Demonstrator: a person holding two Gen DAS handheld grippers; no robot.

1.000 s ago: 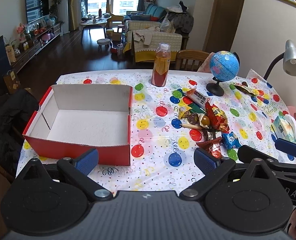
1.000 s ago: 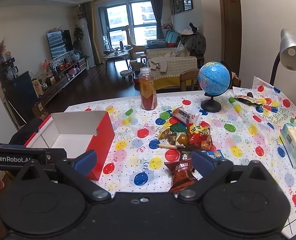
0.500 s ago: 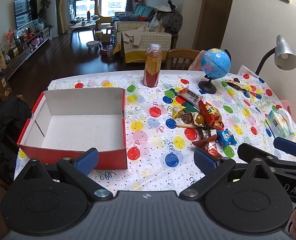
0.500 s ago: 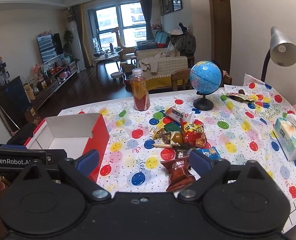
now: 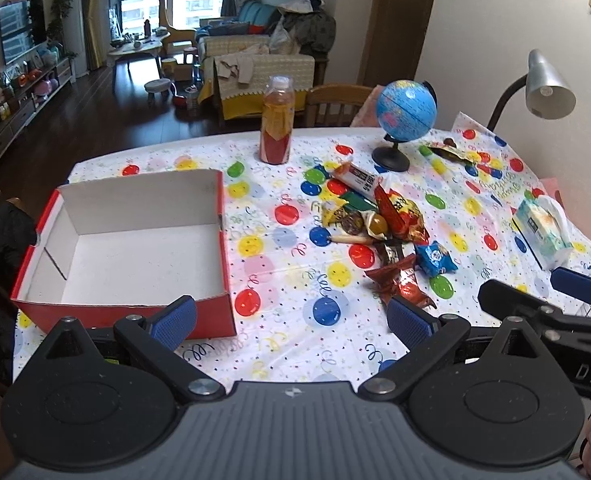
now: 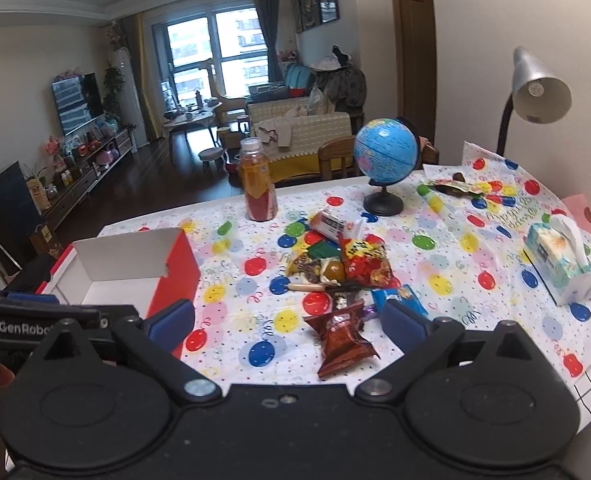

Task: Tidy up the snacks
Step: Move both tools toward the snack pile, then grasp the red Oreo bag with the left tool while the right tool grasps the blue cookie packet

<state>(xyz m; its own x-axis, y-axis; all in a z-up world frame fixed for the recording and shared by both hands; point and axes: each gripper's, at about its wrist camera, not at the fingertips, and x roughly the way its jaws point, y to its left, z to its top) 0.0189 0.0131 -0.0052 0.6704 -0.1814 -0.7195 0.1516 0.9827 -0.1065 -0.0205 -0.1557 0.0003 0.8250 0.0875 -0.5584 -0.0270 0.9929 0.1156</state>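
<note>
Red cardboard box (image 5: 223, 240) sits open and empty on my worktop (image 5: 287, 344), which wears a balloon-print cloth. To the right of the box lies the snack pile (image 5: 379, 220), with a brown snack packet (image 6: 341, 338) at its near edge and a blue packet (image 5: 435, 258) just beside it. My left gripper (image 5: 291, 320) hangs with its jaws spread wide near the box's front corner, holding nothing. My right gripper (image 6: 287, 318) is likewise spread, empty, just above the brown packet.

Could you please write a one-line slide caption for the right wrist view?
Open right gripper hovering above a brown snack packet, snack pile behind, empty red box to its left.
</note>
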